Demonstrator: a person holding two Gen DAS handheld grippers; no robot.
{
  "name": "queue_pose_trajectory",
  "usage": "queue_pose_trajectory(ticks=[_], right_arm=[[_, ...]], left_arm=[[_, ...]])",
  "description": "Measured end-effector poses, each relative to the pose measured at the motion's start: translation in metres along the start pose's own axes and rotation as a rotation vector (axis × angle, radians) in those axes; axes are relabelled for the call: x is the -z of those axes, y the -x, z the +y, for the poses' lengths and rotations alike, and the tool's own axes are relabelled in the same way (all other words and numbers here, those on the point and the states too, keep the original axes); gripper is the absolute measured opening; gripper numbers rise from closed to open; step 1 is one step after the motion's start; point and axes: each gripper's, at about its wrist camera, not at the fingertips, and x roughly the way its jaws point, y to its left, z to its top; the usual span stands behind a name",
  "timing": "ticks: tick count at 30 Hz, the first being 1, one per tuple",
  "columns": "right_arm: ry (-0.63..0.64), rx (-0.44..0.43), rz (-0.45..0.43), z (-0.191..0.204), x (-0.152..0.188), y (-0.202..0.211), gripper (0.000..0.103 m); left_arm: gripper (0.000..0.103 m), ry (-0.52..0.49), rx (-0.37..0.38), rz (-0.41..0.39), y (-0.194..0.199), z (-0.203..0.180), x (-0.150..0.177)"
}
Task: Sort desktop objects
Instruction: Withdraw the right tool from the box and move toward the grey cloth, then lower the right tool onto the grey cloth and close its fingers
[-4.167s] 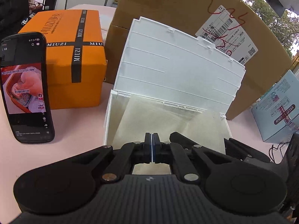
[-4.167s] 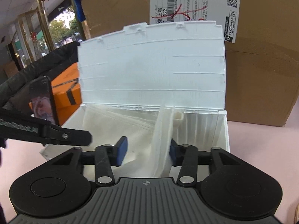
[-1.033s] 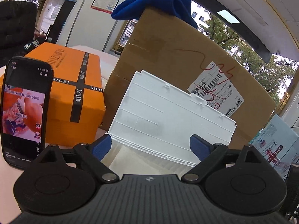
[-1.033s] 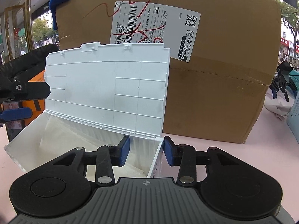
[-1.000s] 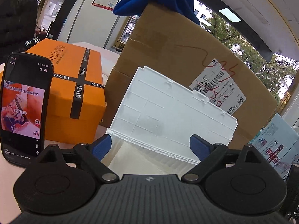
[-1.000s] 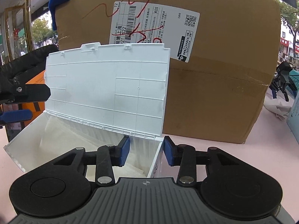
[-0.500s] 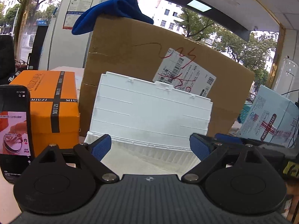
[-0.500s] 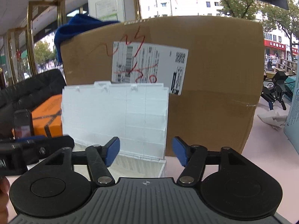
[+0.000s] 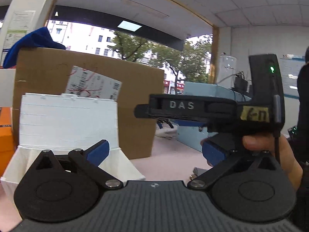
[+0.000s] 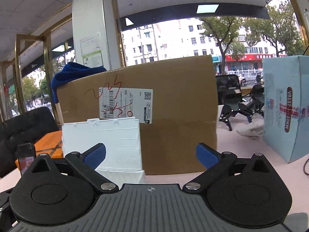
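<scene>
A white plastic storage box (image 9: 67, 123) stands on the pink table with its lid upright; its inside looks pale, and I cannot make out the contents. My left gripper (image 9: 155, 152) is open and empty, raised just behind the box's right corner. In the left wrist view my right gripper (image 9: 141, 113) shows from the side, held by a hand (image 9: 270, 148). In the right wrist view my right gripper (image 10: 150, 154) is wide open and empty. The white box (image 10: 102, 141) sits low on its left, in front of the cardboard box.
A big cardboard box (image 10: 173, 116) with a blue cloth (image 10: 75, 73) on top stands right behind the white box. An orange box (image 10: 48, 143) and a phone (image 10: 26, 158) are at the left. A light-blue carton (image 10: 285, 112) stands at the right.
Both grippers have drawn back and risen away from the white box. The left view has swung right, bringing the right gripper and hand into sight. The right gripper's jaws have spread wider.
</scene>
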Motion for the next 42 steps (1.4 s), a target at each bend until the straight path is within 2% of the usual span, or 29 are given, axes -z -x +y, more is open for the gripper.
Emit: queue_pose_trajectory(ticks=[4, 7, 10, 12, 15, 17, 21, 25, 28, 31, 34, 36, 37, 41, 42], right_arm=[[0.002, 0.073, -0.055, -0.024, 0.01, 0.032, 0.101], [-0.008, 0.114, -0.082, -0.051, 0.022, 0.049, 0.101], [-0.019, 0.182, -0.083, -0.083, 0.033, 0.059, 0.101], [-0.056, 0.219, -0.092, -0.109, 0.042, 0.064, 0.101], [-0.178, 0.242, -0.099, -0.152, 0.06, 0.07, 0.101], [-0.261, 0.253, -0.055, -0.179, 0.066, 0.067, 0.101], [-0.288, 0.281, -0.048, -0.194, 0.065, 0.066, 0.101], [-0.234, 0.28, -0.011, -0.193, 0.064, 0.064, 0.101], [-0.24, 0.291, 0.035, -0.195, 0.067, 0.064, 0.101], [-0.292, 0.308, 0.087, -0.204, 0.07, 0.062, 0.101], [-0.37, 0.325, 0.119, -0.216, 0.074, 0.062, 0.101], [-0.418, 0.333, 0.138, -0.224, 0.076, 0.063, 0.101], [-0.436, 0.341, 0.152, -0.227, 0.077, 0.063, 0.101], [-0.524, 0.334, 0.217, -0.238, 0.08, 0.062, 0.099], [-0.559, 0.316, 0.236, -0.241, 0.082, 0.062, 0.098]], left_arm=[[0.103, -0.043, 0.084, 0.07, -0.005, -0.025, 0.021], [0.103, -0.084, 0.116, 0.108, -0.009, -0.038, 0.037], [0.103, -0.134, 0.108, 0.125, -0.012, -0.047, 0.05], [0.103, -0.183, 0.074, 0.093, -0.012, -0.051, 0.058], [0.103, -0.229, 0.092, 0.111, -0.015, -0.056, 0.063], [0.103, -0.226, 0.1, 0.141, -0.019, -0.056, 0.063], [0.103, -0.248, 0.072, 0.205, -0.027, -0.063, 0.066], [0.103, -0.317, 0.082, 0.207, -0.03, -0.077, 0.068], [0.103, -0.283, 0.049, 0.156, -0.037, -0.09, 0.055], [0.103, -0.188, -0.03, 0.127, -0.061, -0.104, 0.027], [0.103, -0.182, -0.098, 0.166, -0.108, -0.122, 0.002], [0.103, -0.199, -0.111, 0.227, -0.143, -0.131, -0.009], [0.103, -0.17, -0.11, 0.284, -0.162, -0.13, -0.012], [0.103, 0.165, -0.002, 0.506, -0.205, -0.094, -0.005], [0.103, 0.208, 0.014, 0.539, -0.208, -0.085, -0.001]])
